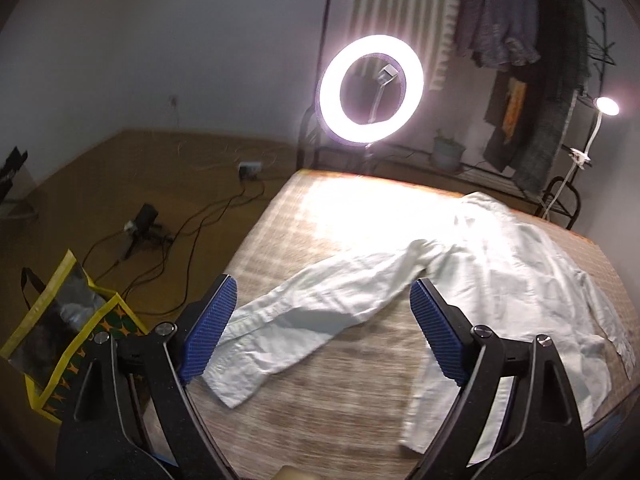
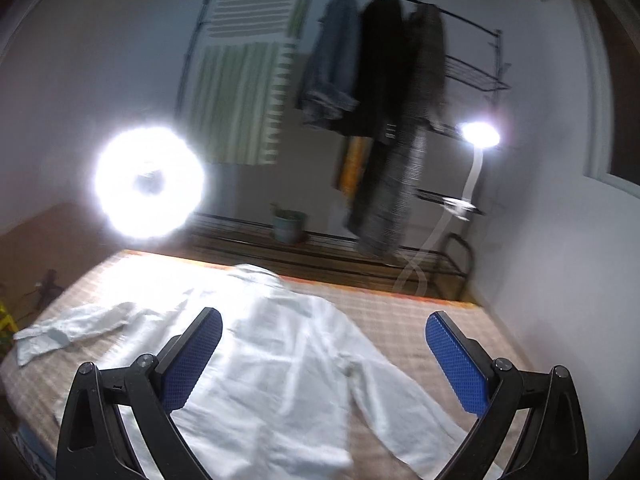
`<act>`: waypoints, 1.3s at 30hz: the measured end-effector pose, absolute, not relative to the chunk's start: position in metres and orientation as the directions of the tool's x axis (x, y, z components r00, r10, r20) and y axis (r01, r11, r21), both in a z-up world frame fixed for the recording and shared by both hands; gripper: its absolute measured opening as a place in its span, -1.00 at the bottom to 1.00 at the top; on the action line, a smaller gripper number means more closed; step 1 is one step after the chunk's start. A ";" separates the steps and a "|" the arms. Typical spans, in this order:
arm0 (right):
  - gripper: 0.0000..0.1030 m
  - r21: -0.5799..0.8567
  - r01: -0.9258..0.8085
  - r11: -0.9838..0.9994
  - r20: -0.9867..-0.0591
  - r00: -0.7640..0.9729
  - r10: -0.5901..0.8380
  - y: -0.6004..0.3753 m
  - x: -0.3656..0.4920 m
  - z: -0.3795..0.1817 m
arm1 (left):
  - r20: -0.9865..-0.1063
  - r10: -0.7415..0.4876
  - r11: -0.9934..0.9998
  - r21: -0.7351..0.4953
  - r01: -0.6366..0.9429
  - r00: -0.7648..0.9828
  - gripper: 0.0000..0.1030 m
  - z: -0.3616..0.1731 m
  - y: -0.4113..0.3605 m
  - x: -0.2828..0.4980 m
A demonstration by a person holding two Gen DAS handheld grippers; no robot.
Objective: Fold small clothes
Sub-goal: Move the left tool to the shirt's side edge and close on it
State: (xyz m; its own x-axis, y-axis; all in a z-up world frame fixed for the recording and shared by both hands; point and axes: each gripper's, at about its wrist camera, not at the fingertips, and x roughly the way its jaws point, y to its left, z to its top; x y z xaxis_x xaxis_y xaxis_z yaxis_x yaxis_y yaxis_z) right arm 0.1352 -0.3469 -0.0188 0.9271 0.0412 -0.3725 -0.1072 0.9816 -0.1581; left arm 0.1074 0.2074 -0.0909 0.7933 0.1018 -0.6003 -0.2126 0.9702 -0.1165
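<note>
A white long-sleeved shirt (image 1: 500, 264) lies spread flat on a checked mat (image 1: 340, 408). Its one sleeve (image 1: 304, 312) stretches out toward the mat's left edge. My left gripper (image 1: 324, 300) is open and empty, held above that sleeve. In the right wrist view the shirt (image 2: 288, 360) lies body-down the middle with its other sleeve (image 2: 404, 412) running to the lower right. My right gripper (image 2: 324, 332) is open and empty, above the shirt's body.
A lit ring light (image 1: 371, 89) stands at the mat's far edge. A clothes rack with hanging garments (image 1: 532, 60), a small lamp (image 1: 606, 106) and a potted plant (image 1: 448, 150) stand behind. A yellow-edged bag (image 1: 60, 340) and cables (image 1: 180, 236) lie on the floor to the left.
</note>
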 end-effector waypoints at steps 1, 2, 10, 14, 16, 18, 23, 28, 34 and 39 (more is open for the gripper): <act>0.99 -0.139 -0.130 0.982 -0.393 0.917 0.066 -0.342 0.142 -0.020 | -0.620 0.099 0.967 -0.123 -0.221 0.778 0.69 -0.099 0.219 0.114; 0.99 -0.123 -0.145 0.982 -0.411 0.908 0.082 -0.337 0.148 -0.021 | -0.634 0.096 0.966 -0.128 -0.226 0.768 0.65 -0.103 0.224 0.119; 0.98 0.061 -0.280 0.958 -0.529 0.805 0.269 -0.291 0.189 -0.047 | -0.749 0.008 0.958 -0.183 -0.219 0.663 0.63 -0.161 0.272 0.183; 0.76 0.205 -0.325 0.923 -0.599 0.704 0.381 -0.271 0.210 -0.071 | -0.772 -0.073 0.957 -0.233 -0.174 0.632 0.63 -0.186 0.278 0.221; 0.67 0.253 -0.344 0.904 -0.627 0.653 0.424 -0.262 0.216 -0.085 | -0.781 -0.096 0.954 -0.250 -0.167 0.618 0.63 -0.194 0.280 0.235; 0.67 0.253 -0.348 0.903 -0.637 0.643 0.426 -0.255 0.217 -0.091 | -0.790 -0.133 0.951 -0.272 -0.149 0.598 0.63 -0.205 0.281 0.252; 0.67 0.258 -0.340 0.904 -0.665 0.616 0.422 -0.249 0.221 -0.108 | -0.820 -0.186 0.946 -0.298 -0.127 0.541 0.63 -0.227 0.276 0.282; 0.67 0.240 -0.339 0.910 -0.675 0.615 0.408 -0.251 0.221 -0.107 | -0.839 -0.182 0.949 -0.286 -0.132 0.513 0.62 -0.240 0.275 0.295; 0.67 0.204 -0.344 0.917 -0.676 0.628 0.386 -0.251 0.218 -0.101 | -0.847 -0.146 0.966 -0.232 -0.110 0.511 -0.29 -0.242 0.267 0.296; 0.67 0.205 -0.349 0.914 -0.671 0.630 0.391 -0.252 0.216 -0.098 | -0.840 -0.159 0.963 -0.248 -0.107 0.519 -1.00 -0.242 0.265 0.295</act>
State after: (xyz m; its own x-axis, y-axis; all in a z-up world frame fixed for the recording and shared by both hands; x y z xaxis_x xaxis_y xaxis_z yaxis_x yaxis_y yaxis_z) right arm 0.2161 -0.2516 -0.0979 0.6300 0.3909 -0.6711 -0.3490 0.9144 0.2050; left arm 0.2951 0.2654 -0.2416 0.5191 -0.1587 -0.8398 -0.1069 0.9628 -0.2481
